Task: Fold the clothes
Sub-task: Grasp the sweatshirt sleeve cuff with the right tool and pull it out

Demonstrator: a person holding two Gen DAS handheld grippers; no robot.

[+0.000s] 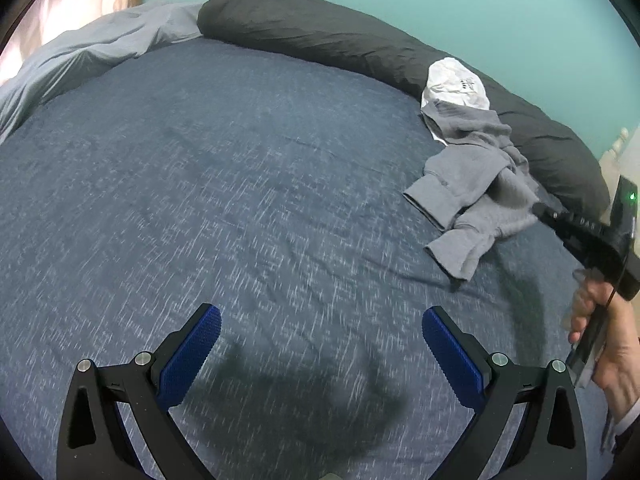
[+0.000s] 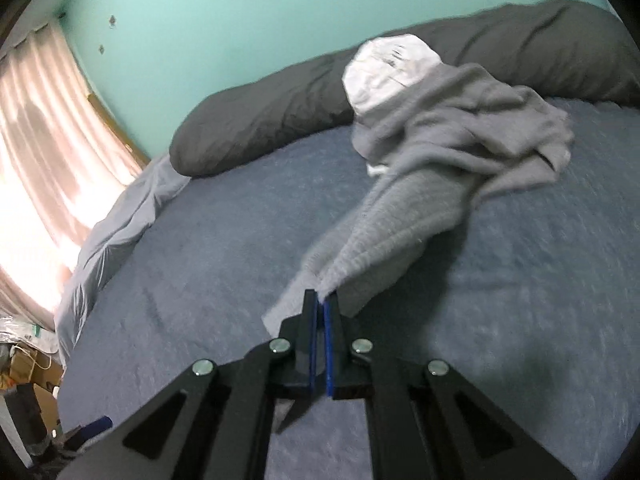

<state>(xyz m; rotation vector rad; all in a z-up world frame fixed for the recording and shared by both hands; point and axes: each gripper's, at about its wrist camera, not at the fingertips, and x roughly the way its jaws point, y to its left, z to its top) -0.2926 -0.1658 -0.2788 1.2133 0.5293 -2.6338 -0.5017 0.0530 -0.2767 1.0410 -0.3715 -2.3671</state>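
1. Only the right wrist view shows us the curtain (image 2: pixel 48 160), at frame left.
2. We see no containers.
3. Our left gripper (image 1: pixel 320 324) hangs spread wide over the bedsheet (image 1: pixel 224 200), holding nothing.
4. Our right gripper (image 2: pixel 322 300), pressed together, pinches the grey garment (image 2: pixel 420 184), which trails to upper right, beside the white garment (image 2: pixel 384 68).

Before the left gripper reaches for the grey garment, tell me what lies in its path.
Nothing visible does. Only bare blue bedsheet lies between the open left gripper and the grey garment. The right gripper is shut on the garment's near edge, and a white garment lies behind it against the dark pillow.
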